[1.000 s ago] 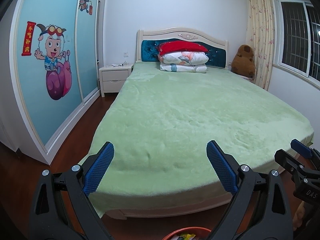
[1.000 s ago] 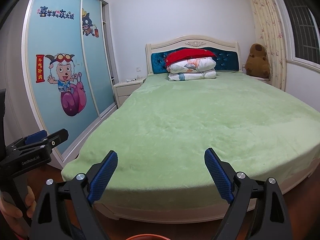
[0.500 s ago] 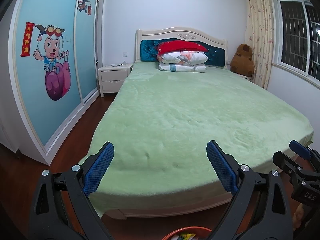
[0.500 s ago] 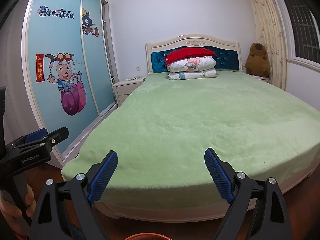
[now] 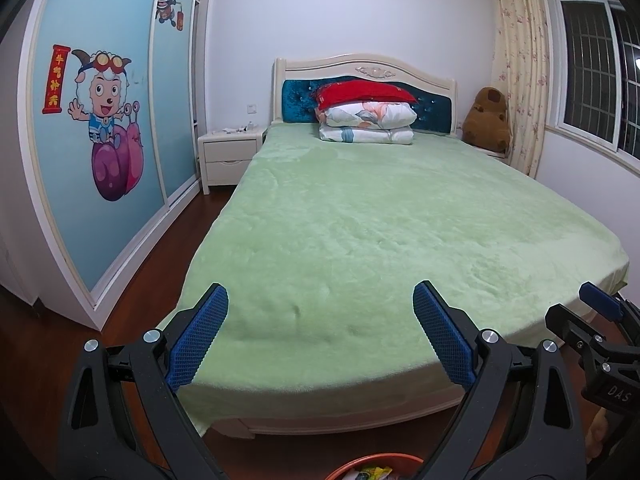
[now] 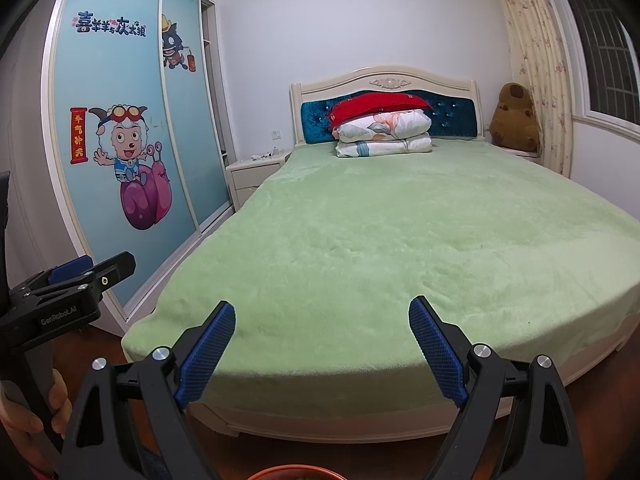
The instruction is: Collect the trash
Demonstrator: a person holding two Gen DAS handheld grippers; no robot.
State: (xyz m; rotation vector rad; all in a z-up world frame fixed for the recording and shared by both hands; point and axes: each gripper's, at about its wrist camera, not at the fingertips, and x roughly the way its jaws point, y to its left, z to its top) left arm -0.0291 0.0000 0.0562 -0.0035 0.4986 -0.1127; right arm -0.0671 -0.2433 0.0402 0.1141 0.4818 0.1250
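Trash (image 5: 370,472): wrappers in the orange bin (image 5: 400,460), bottom centre of the frame, below and between my tongs; long axis and heading too cropped to tell.
Left gripper (image 5: 320,336): mine, spread wide, holding nothing.
Right gripper (image 6: 320,350): wide apart, empty.
Bed (image 5: 380,240): green, mid-frame beyond.

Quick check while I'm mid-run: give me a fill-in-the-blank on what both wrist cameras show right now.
1. The blanket covering the bed is ____ in colour.
2. The left gripper and right gripper both have their fingers ____, with nothing between them.
3. On top of the folded quilt at the headboard lies a ____ pillow.
4. The brown plush toy sits beside the ____, on the window side.

Missing words: green; open; red; curtain
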